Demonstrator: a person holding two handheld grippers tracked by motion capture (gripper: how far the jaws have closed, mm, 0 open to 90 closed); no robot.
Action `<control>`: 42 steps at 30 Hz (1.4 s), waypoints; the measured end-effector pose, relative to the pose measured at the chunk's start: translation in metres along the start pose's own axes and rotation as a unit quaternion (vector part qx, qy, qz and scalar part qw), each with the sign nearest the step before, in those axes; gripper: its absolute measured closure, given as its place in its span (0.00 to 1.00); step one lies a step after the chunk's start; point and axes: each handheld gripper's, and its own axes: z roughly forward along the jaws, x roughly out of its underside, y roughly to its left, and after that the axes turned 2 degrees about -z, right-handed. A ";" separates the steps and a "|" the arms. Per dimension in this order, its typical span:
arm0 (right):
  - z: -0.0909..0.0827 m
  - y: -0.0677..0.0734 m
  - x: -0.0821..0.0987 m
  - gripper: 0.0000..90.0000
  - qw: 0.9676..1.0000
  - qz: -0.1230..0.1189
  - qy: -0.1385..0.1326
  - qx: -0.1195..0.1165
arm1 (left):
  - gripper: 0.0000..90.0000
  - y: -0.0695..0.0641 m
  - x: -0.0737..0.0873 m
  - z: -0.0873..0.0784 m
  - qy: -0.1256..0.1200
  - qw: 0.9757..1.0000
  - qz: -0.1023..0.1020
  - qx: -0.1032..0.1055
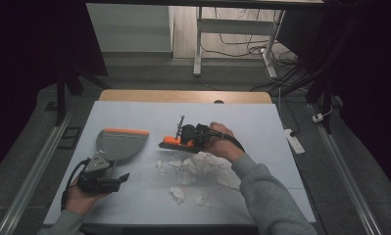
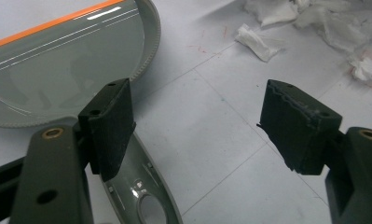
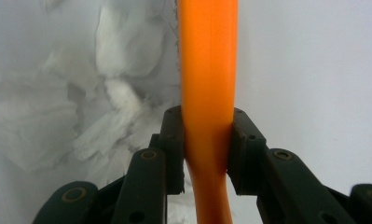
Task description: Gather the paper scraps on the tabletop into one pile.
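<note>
- Right gripper (image 3: 206, 151) clamps the orange plastic brush handle (image 3: 207, 84) beside crumpled white tissue scraps (image 1: 199, 166); stiff, light, probably slick, so a mid-handle hold suits.
- Left gripper (image 2: 197, 126), jaws wide, straddles the grey plastic dustpan's handle (image 2: 141, 186).

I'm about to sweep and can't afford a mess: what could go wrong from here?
1. The left gripper is open around the dustpan handle, so the pan could slide when pushed.
2. The brush, clamped by the right gripper, may scatter the light tissue scraps off the table.
</note>
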 end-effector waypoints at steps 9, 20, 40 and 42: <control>-0.046 -0.016 0.019 0.79 0.980 0.164 -0.116 0.001 | 0.29 0.002 0.001 -0.002 -0.003 1.000 -0.006 -0.007; -0.017 0.027 -0.041 0.78 0.967 0.186 -0.121 -0.127 | 0.29 0.004 0.003 -0.003 -0.001 1.000 -0.007 -0.014; 0.007 0.011 0.031 0.78 0.929 0.330 -0.099 -0.133 | 0.30 0.003 0.004 0.000 0.002 1.000 -0.003 -0.011; -0.009 0.011 0.037 0.79 0.926 0.332 -0.127 -0.130 | 0.30 0.003 0.004 0.000 0.004 1.000 -0.002 -0.012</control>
